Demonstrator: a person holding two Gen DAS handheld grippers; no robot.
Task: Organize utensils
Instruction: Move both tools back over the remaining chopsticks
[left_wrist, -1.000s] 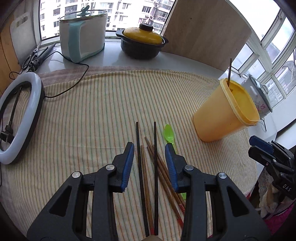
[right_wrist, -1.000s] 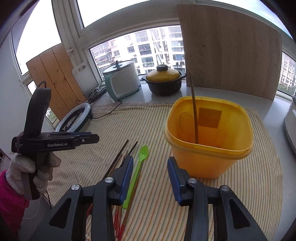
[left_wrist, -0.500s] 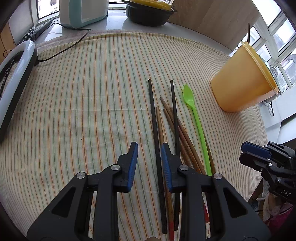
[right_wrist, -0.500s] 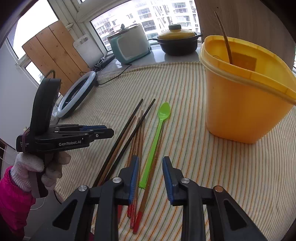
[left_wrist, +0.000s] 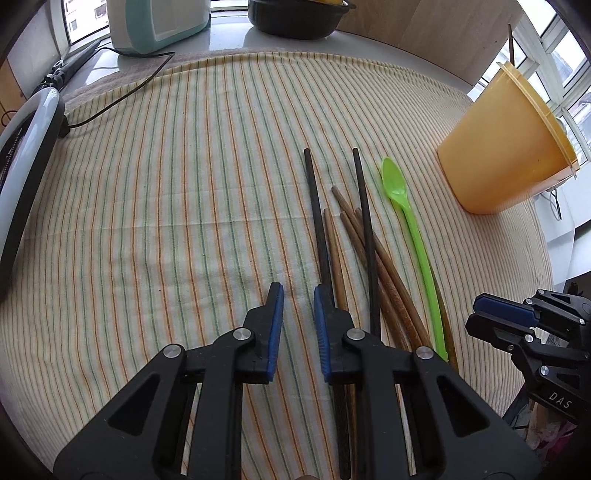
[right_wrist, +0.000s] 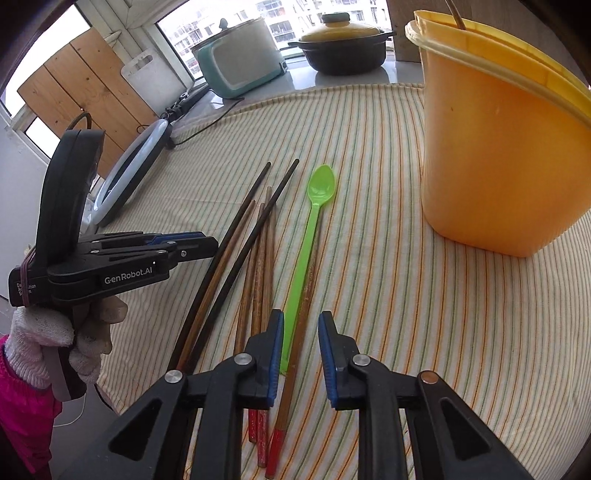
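A loose bundle of chopsticks lies on the striped tablecloth (left_wrist: 184, 206) at the lower centre of both views: two black chopsticks (left_wrist: 364, 221) and several brown wooden chopsticks (left_wrist: 384, 266), some with red ends visible in the right wrist view, crossing one another at shallow angles. Just to their right lies a long green spoon (left_wrist: 413, 236), bowl pointing up the frame, with one more brown stick under its handle. The yellow container (left_wrist: 506, 155) stands upright on the cloth at the right edge of the left wrist view, apart from the spoon, with a single thin stick rising out of it. The left gripper (left_wrist: 298, 314) sits low over the cloth, jaws parted with a narrow gap and nothing between them; its right finger overlaps the leftmost black chopstick. The right gripper (right_wrist: 301, 347) is likewise parted and empty, the spoon handle and a brown stick running into the gap beneath it. At the top of the frames stand a teal appliance (right_wrist: 240, 55) and a black pot with a yellow lid (right_wrist: 343, 44), and a ring light (right_wrist: 129, 173) lies at the left.
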